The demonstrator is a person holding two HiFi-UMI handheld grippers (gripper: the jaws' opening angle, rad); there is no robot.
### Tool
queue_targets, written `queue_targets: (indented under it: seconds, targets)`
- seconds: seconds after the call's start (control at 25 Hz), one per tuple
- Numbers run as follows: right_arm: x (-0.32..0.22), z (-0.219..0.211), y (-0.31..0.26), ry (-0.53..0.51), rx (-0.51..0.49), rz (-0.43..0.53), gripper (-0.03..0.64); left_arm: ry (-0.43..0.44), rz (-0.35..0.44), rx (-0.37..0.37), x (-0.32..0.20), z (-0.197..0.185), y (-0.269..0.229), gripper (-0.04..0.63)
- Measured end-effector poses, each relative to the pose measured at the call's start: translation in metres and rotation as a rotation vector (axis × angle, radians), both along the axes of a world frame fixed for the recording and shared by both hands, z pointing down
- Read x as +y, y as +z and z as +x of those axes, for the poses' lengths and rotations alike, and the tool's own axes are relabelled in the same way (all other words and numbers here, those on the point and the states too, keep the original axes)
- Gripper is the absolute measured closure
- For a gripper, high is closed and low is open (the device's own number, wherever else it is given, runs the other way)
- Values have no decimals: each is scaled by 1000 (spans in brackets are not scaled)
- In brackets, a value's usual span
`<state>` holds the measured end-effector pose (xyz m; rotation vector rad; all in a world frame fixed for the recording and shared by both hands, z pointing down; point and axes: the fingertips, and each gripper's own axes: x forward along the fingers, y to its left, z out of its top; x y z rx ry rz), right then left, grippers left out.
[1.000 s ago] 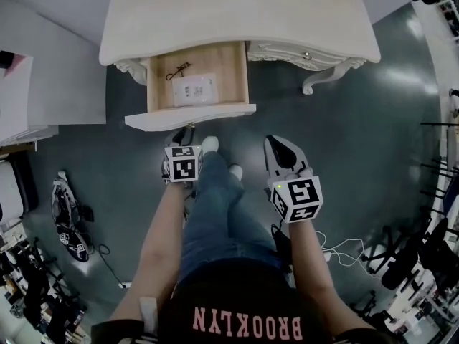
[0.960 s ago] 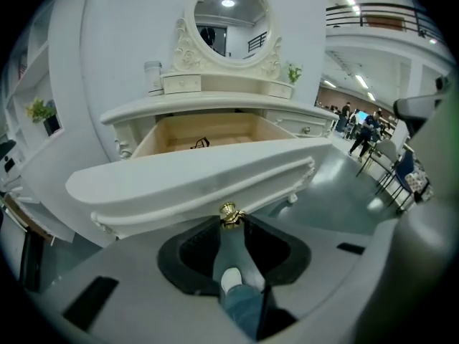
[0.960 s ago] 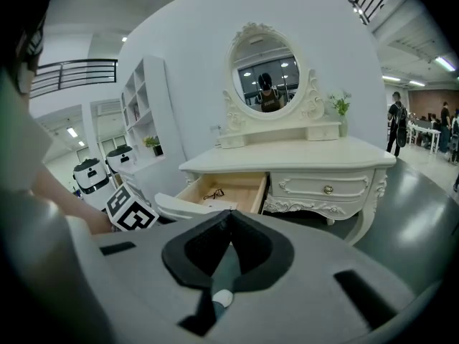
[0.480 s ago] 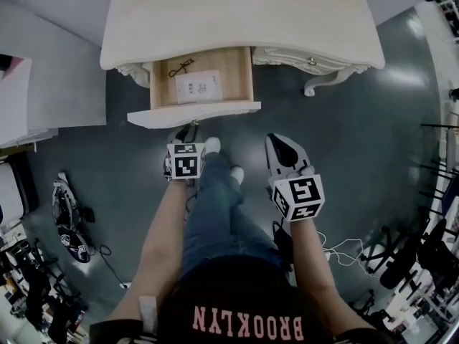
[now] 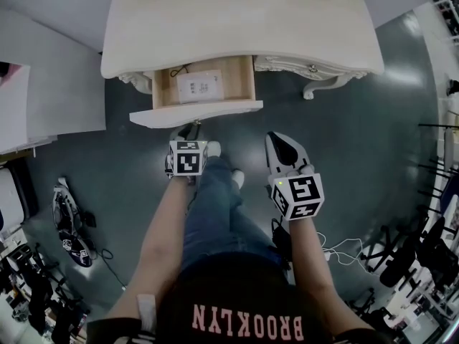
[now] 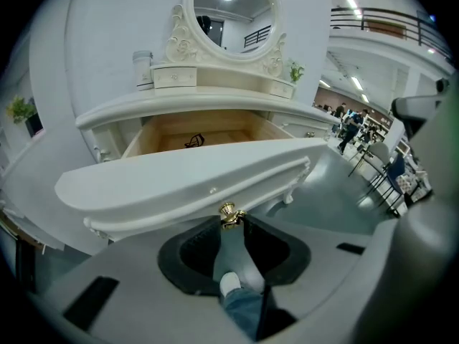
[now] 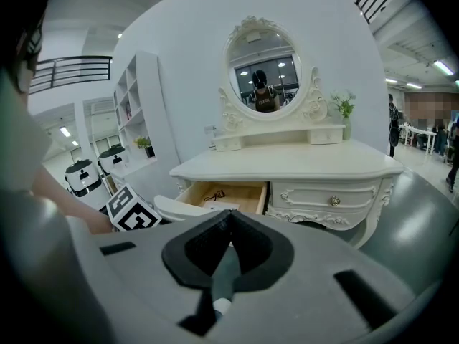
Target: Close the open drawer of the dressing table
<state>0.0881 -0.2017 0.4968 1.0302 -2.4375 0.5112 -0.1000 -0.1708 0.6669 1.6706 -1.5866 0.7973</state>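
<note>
The dressing table (image 5: 237, 20) stands at the top of the head view on a grey floor (image 5: 358, 120), with its oval mirror (image 7: 265, 67) visible in the right gripper view. Its left drawer (image 5: 240, 77) is pulled partway out from under the tabletop. The curved white drawer front (image 5: 195, 112) faces the person.

A pale sheet (image 5: 200, 86) lies flat on the drawer's wooden bottom. A small dark item (image 6: 195, 141) lies nearer the back. The right-hand drawer (image 7: 334, 201) of the table sits flush in its frame.

**Arm pose**
- Both of the person's forearms extend forward and down, one on each side of the legs.
- The left forearm (image 5: 161, 235) reaches straight towards the drawer front.
- The right forearm (image 5: 308, 264) is held further back and to the side.

**Left gripper** (image 5: 188, 129)
- It points at the middle of the drawer front.
- Its tips are at the front's lower edge.
- Its jaws are drawn in on the brass knob (image 6: 228, 212), with one pad on each side of it.

**Right gripper** (image 5: 278, 143)
- It hangs over bare floor, well apart from the table.
- It is aimed towards the table's centre.
- Its jaws are pressed together, with nothing between them.
</note>
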Motion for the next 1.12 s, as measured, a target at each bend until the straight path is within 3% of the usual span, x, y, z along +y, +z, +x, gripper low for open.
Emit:
queue_targets:
  seconds: [0.68, 1.12]
  targets:
    - [-28, -24, 0, 44, 19, -9, 620, 84, 1, 14, -38, -11, 0, 499]
    - [-49, -28, 0, 74, 34, -26, 620, 83, 1, 7, -72, -23, -3, 500]
